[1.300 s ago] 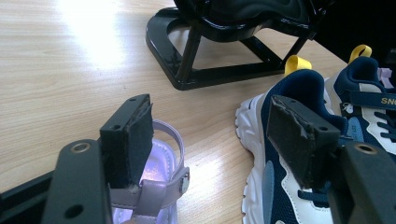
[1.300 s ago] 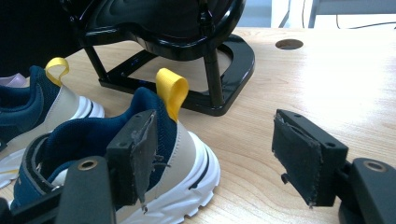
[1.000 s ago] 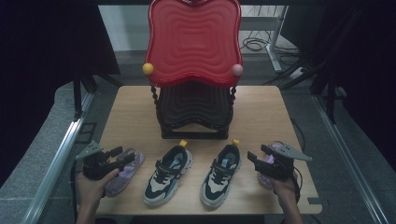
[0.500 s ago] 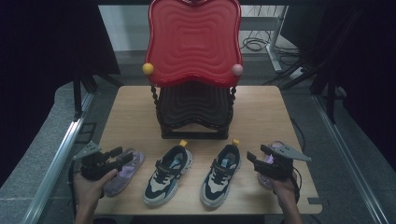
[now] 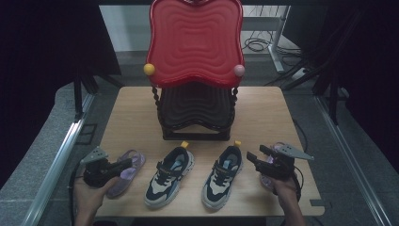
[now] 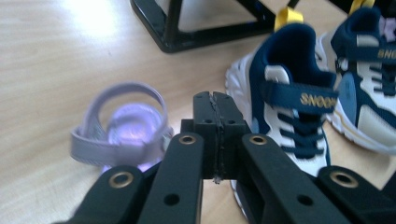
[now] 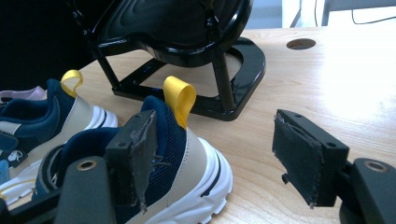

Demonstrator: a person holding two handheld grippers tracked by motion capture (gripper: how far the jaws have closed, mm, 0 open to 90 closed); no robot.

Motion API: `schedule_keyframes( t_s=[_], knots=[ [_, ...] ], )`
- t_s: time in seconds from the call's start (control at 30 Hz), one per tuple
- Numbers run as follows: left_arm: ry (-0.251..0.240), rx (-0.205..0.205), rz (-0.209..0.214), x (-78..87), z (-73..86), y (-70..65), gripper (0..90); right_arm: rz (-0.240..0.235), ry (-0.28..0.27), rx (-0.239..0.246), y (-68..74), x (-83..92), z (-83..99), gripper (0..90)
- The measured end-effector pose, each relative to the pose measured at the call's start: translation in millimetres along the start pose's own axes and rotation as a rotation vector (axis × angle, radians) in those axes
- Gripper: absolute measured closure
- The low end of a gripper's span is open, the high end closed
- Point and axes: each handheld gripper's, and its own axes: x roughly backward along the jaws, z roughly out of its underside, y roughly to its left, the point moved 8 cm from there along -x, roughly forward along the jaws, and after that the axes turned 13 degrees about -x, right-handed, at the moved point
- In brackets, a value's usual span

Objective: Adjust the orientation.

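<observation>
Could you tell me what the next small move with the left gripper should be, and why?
Probably reopening it. The left gripper has just closed pad to pad with nothing between its jaws, and the purple sandal lies just beside it, ungripped. If the sandal is the aim, the jaws likely need to open and shift onto its strap. The right gripper is open.

Right purple sandal point(image 5: 278, 149) lies mostly hidden beneath the right tool point(image 5: 259, 158)

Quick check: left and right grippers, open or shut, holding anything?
Left gripper: jaws have just closed, shut on nothing, beside the purple sandal.
Right gripper: jaws open, holding nothing, near the sneaker.
</observation>
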Motion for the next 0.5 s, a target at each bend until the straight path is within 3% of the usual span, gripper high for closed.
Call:
schedule_keyframes(
  t_s=[0.1, 0.33, 0.5],
  knots=[
    [0.051, -0.019, -0.001, -0.6, 8.8, -5.1, 90.0, 0.006, -0.005, -0.003, 3.9, 2.8, -0.9, 31.8],
    [0.084, -0.022, 0.007, 1.1, 24.4, -5.6, 90.0, 0.017, -0.011, 0.01, 10.3, 4.1, -0.5, 31.8],
    [0.148, 0.002, 0.024, -2.8, 53.7, -3.7, 90.0, 0.037, -0.003, 0.017, 8.0, 1.8, 3.9, 31.8]
  ],
)
